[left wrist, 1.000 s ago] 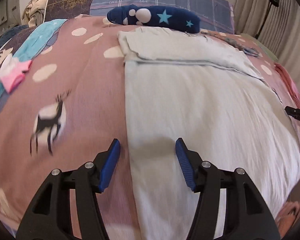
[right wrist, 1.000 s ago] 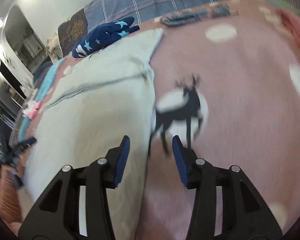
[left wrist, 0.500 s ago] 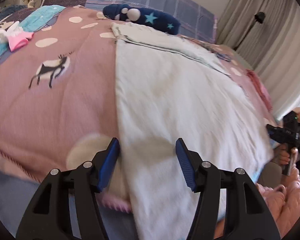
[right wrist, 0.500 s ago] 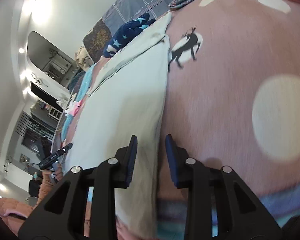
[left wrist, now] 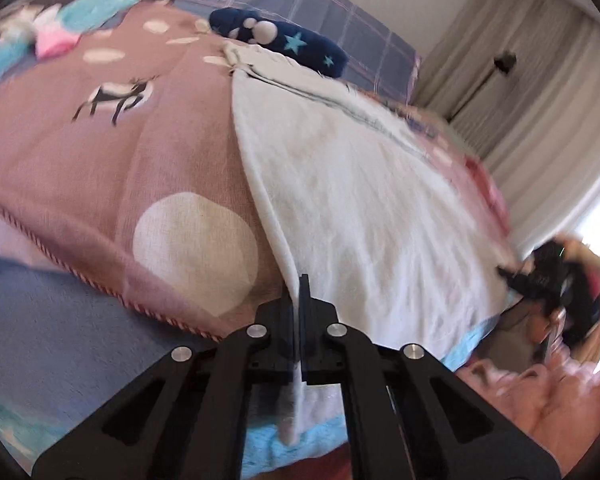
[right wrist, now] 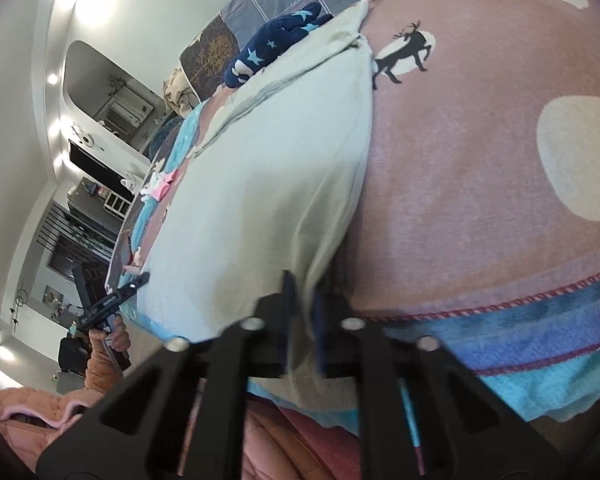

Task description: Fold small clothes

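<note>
The pale garment [left wrist: 364,200] lies spread flat on the pink reindeer blanket [left wrist: 112,168], no fold visible yet, as your left gripper [left wrist: 302,300] and right gripper [right wrist: 303,304] each pinch a near-hem corner.

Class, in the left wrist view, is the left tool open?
No: the left tool is shut on the pale green cloth garment's near edge.

We are in a home bedroom: a bed under a pink reindeer blanket [left wrist: 100,184] fills our view, with a plaid pillow [left wrist: 300,20] at twelve o'clock. Pleated curtains [left wrist: 540,92] hang at two o'clock in the left wrist view. At nine o'clock in the right wrist view, recessed ceiling lights [right wrist: 53,78] glow above shelving.
</note>
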{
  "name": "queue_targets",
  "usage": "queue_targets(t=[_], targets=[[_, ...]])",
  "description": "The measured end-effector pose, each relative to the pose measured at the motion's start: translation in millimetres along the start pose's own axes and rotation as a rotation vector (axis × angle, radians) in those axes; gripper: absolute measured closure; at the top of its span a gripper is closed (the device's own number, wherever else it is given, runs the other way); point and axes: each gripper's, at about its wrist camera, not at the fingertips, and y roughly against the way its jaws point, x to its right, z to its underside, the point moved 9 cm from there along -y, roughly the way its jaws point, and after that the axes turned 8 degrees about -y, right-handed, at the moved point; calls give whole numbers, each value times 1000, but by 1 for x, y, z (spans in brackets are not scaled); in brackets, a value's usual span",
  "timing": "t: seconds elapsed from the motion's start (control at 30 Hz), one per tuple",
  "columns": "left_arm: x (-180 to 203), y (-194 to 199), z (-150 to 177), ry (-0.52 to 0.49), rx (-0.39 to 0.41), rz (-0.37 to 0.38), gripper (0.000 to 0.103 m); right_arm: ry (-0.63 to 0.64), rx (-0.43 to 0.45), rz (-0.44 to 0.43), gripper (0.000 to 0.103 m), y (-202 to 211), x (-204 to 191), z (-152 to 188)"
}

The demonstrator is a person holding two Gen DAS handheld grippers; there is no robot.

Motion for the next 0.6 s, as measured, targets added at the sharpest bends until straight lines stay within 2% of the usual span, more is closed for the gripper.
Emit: queue_targets(t=[0.17,0.33,0.47,0.6], targets=[[28,25,-24,-21,124,58,102,-25,71,-127,99,24,-20,-19],[56,47,-69,-45,252,124,102,-23,206,-237,101,58,-51,-61],[76,61,-93,-50,315,155,102,1,284,-256,101,79,-70,-81],[88,82,-89,-31,351,168,102,2,312,-276,101,99,-77,-72]])
